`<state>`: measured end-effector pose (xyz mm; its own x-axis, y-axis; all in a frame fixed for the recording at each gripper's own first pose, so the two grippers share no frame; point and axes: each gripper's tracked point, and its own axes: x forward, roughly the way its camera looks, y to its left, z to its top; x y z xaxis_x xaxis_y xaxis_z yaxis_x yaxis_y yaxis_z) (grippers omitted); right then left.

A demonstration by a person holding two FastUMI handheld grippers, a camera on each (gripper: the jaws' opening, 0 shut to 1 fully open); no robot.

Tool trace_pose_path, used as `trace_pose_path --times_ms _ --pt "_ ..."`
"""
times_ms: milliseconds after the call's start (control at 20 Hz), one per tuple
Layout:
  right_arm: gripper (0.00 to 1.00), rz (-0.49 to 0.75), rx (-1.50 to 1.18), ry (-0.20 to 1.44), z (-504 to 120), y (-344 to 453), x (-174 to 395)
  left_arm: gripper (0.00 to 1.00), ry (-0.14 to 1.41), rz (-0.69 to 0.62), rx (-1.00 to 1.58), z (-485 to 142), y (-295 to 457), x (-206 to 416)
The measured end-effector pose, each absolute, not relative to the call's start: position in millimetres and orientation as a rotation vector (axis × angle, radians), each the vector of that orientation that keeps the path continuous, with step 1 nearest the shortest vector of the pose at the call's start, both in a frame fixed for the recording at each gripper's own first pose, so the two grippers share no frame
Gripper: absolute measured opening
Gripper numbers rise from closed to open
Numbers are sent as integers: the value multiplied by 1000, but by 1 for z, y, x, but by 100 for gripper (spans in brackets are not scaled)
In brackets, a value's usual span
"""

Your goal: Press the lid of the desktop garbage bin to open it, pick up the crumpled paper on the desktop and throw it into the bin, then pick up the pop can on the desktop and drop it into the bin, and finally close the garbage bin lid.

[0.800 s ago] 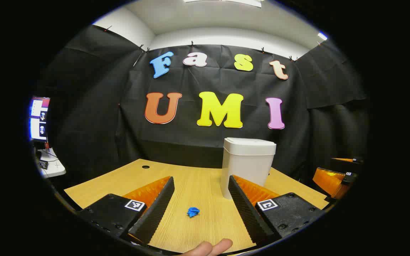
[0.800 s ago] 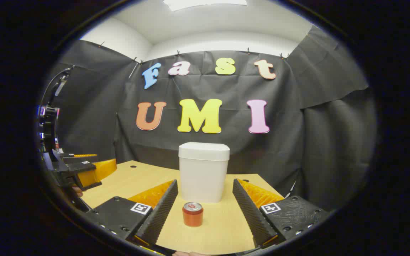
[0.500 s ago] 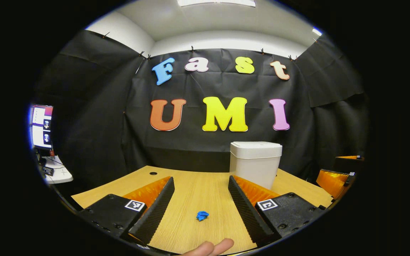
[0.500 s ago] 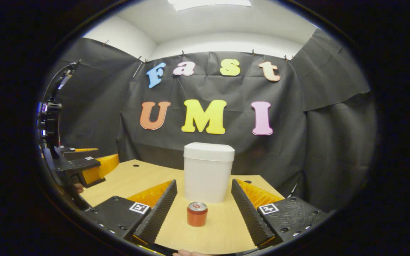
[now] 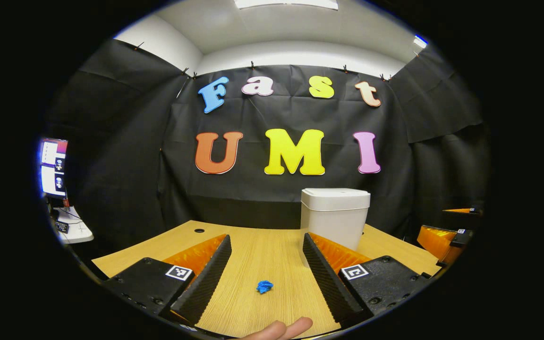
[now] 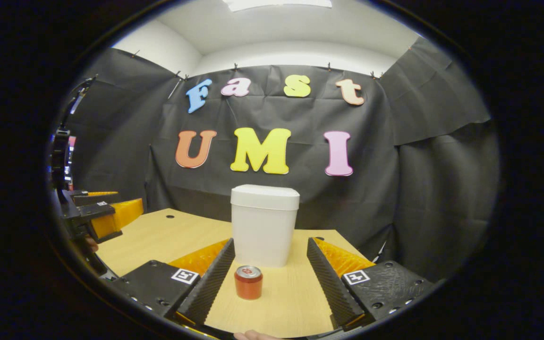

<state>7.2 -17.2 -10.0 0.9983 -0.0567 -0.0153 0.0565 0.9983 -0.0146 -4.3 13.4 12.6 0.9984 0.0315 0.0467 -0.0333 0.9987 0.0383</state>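
Both tools level above the desk, jaws apart: left tool, right tool.

The left gripper view is looking forward from low over the light wooden desktop, facing the black cloth back wall, with the white plastic lidded bin sitting right of centre and its own fingers framing the lower frame. The right gripper view is facing the same wall from a spot further right, placing the bin at centre, fairly near. Both views are sharing the desktop, bin and wall. Each is catching the other gripper at its edge: right gripper at far right, left gripper at far left.
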Motion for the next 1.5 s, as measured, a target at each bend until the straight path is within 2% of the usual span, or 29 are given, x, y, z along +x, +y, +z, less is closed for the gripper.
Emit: trace_pose_path --times_ms 150,400,700,800,850,900,950,1050,1200,1500 --pt "93 -75 -7 6 -10 -24 9 98 -35 40 45 9 15 -2" --pt "98 -102 20 37 -21 -35 14 98 -25 40 55 6 15 -1" --pt "92 -131 42 11 -6 -47 23 98 -10 43 66 2 15 3" --pt "76 -144 67 -27 5 -52 25 99 -10 40 71 1 14 3" --pt "58 -140 71 -43 10 -51 28 98 -11 35 76 0 11 4" --pt "53 -162 51 -40 10 -57 30 99 -11 32 80 -1 11 5" --pt "36 -204 44 -44 13 -67 32 98 -13 31 84 -1 10 5" --pt "5 -194 52 -47 18 -62 42 99 -15 31 89 -1 10 6" --pt "0 -177 -3 -7 15 -57 57 99 -10 38 87 -3 12 8" --pt "0 -126 -39 -40 62 -38 91 99 1 49 86 -8 17 13"
